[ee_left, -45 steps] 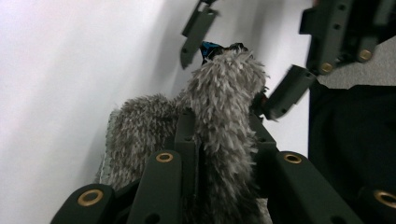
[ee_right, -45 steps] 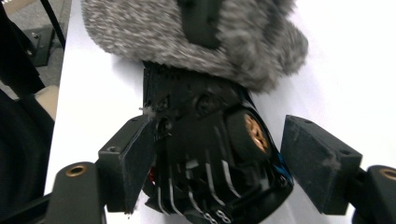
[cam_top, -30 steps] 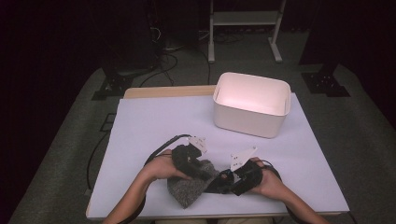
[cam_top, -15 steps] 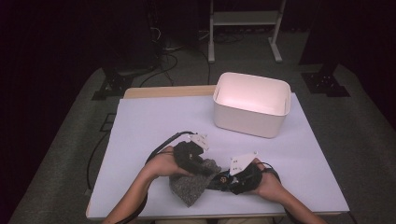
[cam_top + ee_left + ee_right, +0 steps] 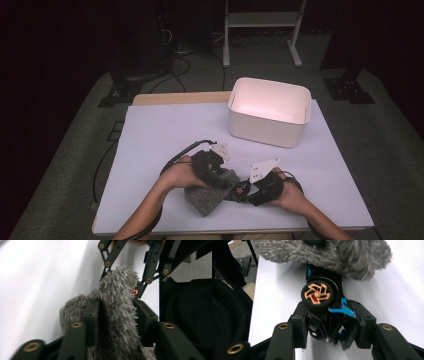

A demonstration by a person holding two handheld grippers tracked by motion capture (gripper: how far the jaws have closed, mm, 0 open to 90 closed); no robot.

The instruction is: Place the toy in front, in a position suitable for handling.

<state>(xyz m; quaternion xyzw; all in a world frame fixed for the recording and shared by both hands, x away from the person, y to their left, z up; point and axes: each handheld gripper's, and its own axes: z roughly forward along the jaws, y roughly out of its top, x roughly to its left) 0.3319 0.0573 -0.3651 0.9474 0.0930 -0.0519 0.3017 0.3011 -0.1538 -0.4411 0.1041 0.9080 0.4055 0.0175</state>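
Fuzzy grey pouch sitting on table well in front of white bin. Left gripper pinching pouch, jaws just easing wider. Right gripper clamping black toy car, half inside pouch. Person pulling slowly, keeping pouch pinned.

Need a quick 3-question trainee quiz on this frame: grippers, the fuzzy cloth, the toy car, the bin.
1. True or false: the grey fuzzy cloth sits between the jaws of the left gripper.
2. What does the right gripper hold? A) a spoon B) a black toy car with an orange-spoked wheel C) a cup
3. Where does the white bin stand relative to the hands on the table?

Key
1. True; the jaws have just been opening, cloth between them.
2. B, the toy car, partly under the cloth.
3. Beyond them, at the far right of the table, apart from both grippers.
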